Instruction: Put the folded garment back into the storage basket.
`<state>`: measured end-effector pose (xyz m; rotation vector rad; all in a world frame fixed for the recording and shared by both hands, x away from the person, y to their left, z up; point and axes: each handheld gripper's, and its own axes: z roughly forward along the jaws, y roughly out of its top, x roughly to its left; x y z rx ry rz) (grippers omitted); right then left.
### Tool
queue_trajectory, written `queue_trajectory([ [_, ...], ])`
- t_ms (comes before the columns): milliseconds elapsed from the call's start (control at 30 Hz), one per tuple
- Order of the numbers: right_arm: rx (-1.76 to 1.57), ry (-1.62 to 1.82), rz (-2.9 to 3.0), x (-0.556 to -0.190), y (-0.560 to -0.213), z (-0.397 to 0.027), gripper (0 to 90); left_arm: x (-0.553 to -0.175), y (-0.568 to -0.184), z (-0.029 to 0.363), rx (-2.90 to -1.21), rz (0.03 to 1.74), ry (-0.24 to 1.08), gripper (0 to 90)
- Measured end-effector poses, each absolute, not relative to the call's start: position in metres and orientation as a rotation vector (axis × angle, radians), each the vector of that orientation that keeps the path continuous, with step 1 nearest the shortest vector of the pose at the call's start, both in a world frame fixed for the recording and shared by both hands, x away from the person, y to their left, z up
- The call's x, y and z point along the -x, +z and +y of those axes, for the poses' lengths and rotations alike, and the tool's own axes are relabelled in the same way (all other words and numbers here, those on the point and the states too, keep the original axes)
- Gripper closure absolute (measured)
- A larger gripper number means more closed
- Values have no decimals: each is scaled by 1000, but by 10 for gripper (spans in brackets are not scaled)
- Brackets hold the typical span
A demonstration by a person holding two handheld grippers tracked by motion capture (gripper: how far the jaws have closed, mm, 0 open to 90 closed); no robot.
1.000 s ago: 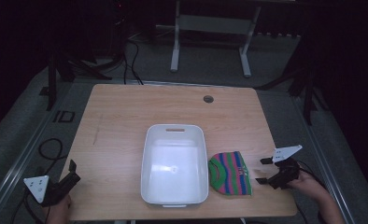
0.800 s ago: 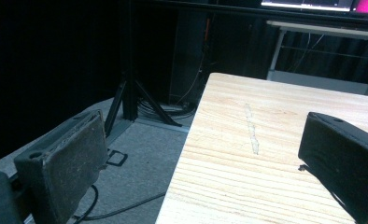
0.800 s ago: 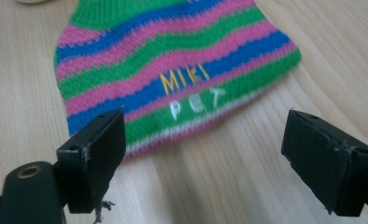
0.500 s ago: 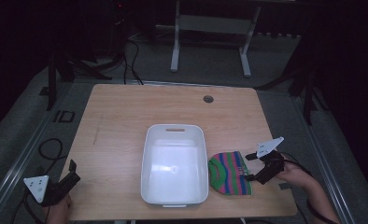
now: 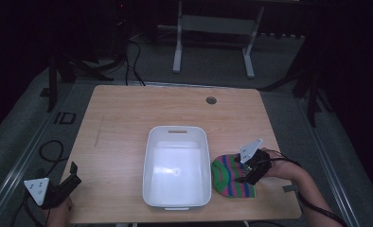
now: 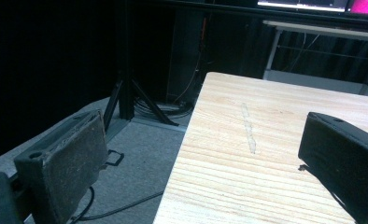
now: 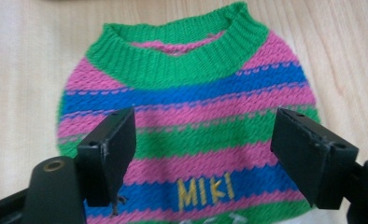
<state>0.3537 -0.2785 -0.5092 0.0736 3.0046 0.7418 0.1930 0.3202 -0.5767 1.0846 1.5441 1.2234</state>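
Striped sweater point(image 7: 191, 116) flat under the right gripper point(image 7: 203, 154) — fingers apart, just closing, nothing gripped.

The far half of the tabletop point(image 5: 142, 106) is left bare from edge to edge, apart from a small round port point(image 5: 211, 100) set near the far edge. The middle is taken up by a white bin point(image 5: 177, 166), whose walls stand in the way of any level pass across. A broad bare strip is left to the bin's left. On its right, a striped knitted sweater point(image 5: 232, 177) lies flat, just beside the bin wall.
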Motion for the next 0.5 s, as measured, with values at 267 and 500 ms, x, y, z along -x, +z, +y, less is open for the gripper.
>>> queue_trajectory([
  [267,28,649,3049,-357,-520,-265,325,-193,-577,320,-1090,1541,1220,18],
  [500,4,599,3079,-359,-529,-266,428,-193,-577,320,-1091,1540,1226,19],
])
